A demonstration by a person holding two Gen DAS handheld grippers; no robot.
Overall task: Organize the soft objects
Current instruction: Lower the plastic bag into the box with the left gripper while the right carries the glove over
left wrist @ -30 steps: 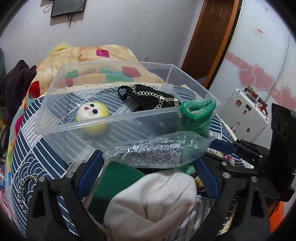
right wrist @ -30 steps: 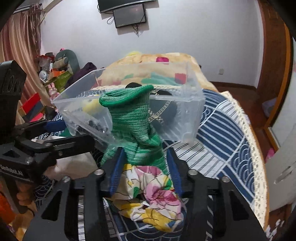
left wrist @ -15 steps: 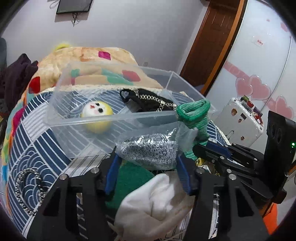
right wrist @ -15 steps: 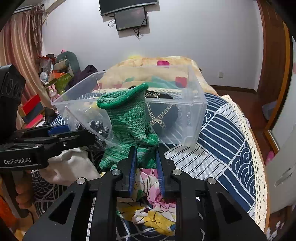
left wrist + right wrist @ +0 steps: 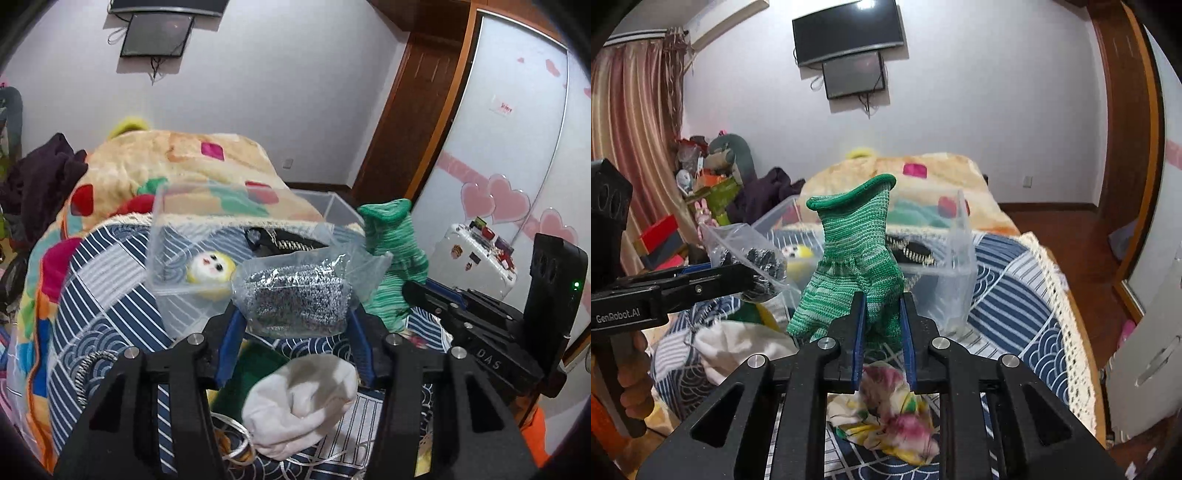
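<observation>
My left gripper (image 5: 293,321) is shut on a clear bag of silver scouring mesh (image 5: 299,295) and holds it up in front of the clear plastic bin (image 5: 177,291). My right gripper (image 5: 882,314) is shut on a green knitted glove (image 5: 857,266), held upright, cuff up, near the bin (image 5: 960,258). The glove also shows in the left wrist view (image 5: 395,266), and the bag in the right wrist view (image 5: 753,258). The bin holds a yellow plush ball with a face (image 5: 210,267) and a black chain bag (image 5: 280,240).
A white cloth (image 5: 303,398) and a dark green cloth (image 5: 255,369) lie below the left gripper. A floral cloth (image 5: 886,417) lies below the right gripper. All rest on a blue patterned bedspread (image 5: 1015,295). A cord (image 5: 85,369) lies at the left.
Both grippers closed on their items and lifted them. The mesh bag and the glove now hang higher, level with the bin's rim, and the view tilted up.
</observation>
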